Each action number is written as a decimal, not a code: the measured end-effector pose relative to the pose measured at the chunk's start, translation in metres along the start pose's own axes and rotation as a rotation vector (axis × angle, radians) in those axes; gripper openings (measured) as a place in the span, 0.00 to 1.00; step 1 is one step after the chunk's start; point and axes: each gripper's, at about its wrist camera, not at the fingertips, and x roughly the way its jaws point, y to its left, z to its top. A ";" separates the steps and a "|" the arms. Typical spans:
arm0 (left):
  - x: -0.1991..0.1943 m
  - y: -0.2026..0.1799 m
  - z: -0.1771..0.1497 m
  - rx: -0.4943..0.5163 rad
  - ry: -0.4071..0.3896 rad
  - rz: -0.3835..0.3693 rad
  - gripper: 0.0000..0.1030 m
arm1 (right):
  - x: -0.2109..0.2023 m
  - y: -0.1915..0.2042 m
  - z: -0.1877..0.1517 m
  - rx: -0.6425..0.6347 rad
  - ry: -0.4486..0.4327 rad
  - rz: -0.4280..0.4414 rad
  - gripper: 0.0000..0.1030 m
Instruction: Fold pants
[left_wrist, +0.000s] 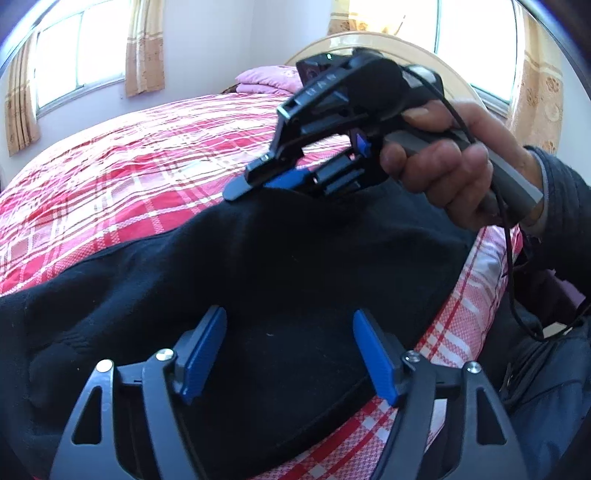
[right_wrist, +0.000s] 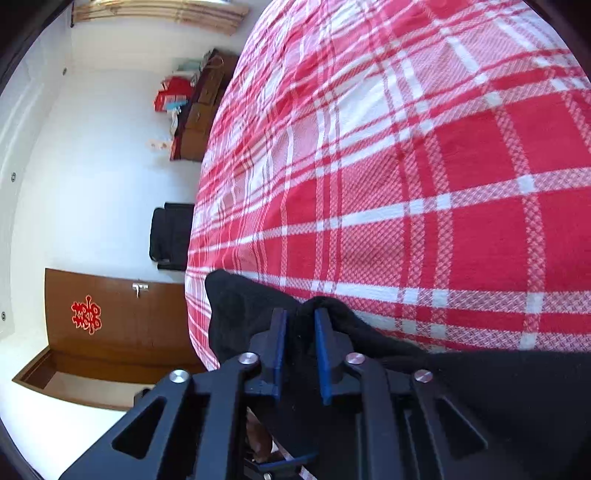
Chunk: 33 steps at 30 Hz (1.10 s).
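Observation:
The black pants (left_wrist: 258, 258) lie across the near part of a bed with a red, pink and white plaid cover (left_wrist: 129, 166). My left gripper (left_wrist: 290, 332) is open just above the pants, its blue pads wide apart with black cloth between and below them. My right gripper (right_wrist: 300, 328) is shut on a bunched edge of the pants (right_wrist: 480, 387), cloth pinched between its blue pads. It also shows in the left wrist view (left_wrist: 258, 181), held by a hand at the far edge of the pants.
Folded pink bedding (left_wrist: 266, 79) and a curved headboard (left_wrist: 369, 40) sit at the far end. Curtained windows (left_wrist: 77, 55) lie behind. The right wrist view shows a brown door (right_wrist: 110, 321), a black bag (right_wrist: 171, 236) and a wooden cabinet (right_wrist: 203, 107) beside the bed.

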 end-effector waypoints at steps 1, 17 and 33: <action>0.001 -0.002 0.000 0.007 0.001 0.003 0.74 | -0.003 0.003 0.000 -0.004 -0.016 0.011 0.11; 0.000 -0.004 -0.003 0.029 0.001 -0.014 0.78 | -0.033 0.009 0.024 -0.051 -0.183 -0.117 0.00; -0.009 0.002 -0.006 0.045 0.008 -0.015 0.80 | -0.050 0.042 -0.091 -0.463 0.094 -0.394 0.35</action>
